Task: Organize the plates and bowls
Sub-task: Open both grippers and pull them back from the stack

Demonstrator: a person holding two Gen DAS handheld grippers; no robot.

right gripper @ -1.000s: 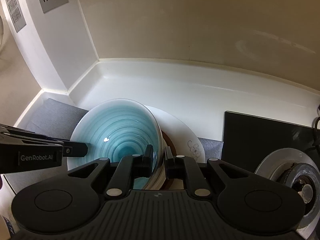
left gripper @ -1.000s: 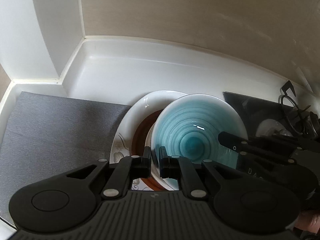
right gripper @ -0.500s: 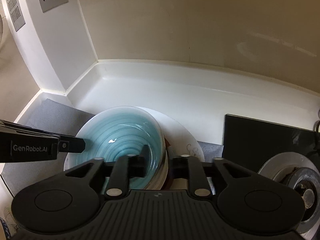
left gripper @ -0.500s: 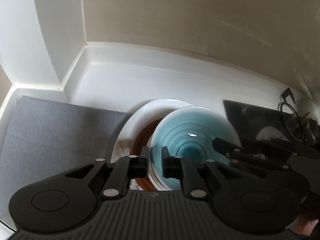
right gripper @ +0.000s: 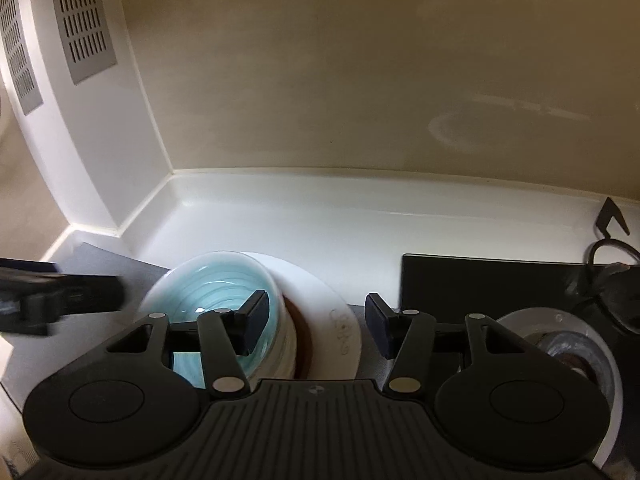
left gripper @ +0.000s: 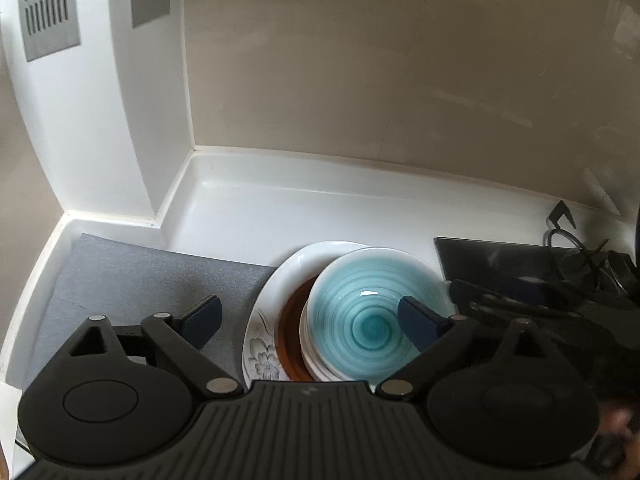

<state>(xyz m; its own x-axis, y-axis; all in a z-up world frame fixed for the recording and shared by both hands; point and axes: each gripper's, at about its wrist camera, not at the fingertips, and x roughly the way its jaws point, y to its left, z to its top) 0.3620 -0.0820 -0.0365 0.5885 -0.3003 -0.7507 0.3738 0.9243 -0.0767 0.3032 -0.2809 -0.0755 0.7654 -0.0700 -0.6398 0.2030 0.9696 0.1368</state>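
Note:
A teal bowl with spiral rings [left gripper: 370,312] sits on top of a stack: white bowls under it, a brown plate [left gripper: 292,328], and a large white flowered plate [left gripper: 264,320] at the bottom. My left gripper [left gripper: 310,322] is open wide and empty, raised above the stack's left side. My right gripper [right gripper: 316,328] is open and empty above the stack's right side, where the teal bowl [right gripper: 216,292] and the white plate [right gripper: 332,312] show. The right gripper also shows as a dark shape in the left wrist view [left gripper: 520,304].
The stack stands on a white counter [left gripper: 320,212] in a corner, beside a grey mat [left gripper: 140,276]. A black glass cooktop [right gripper: 480,280] with a burner [right gripper: 568,356] lies to the right. Vent grilles [right gripper: 84,20] are on the left wall.
Both grippers were shut on the teal bowl's rim; they have opened, let it go on the stack, and pulled up and back.

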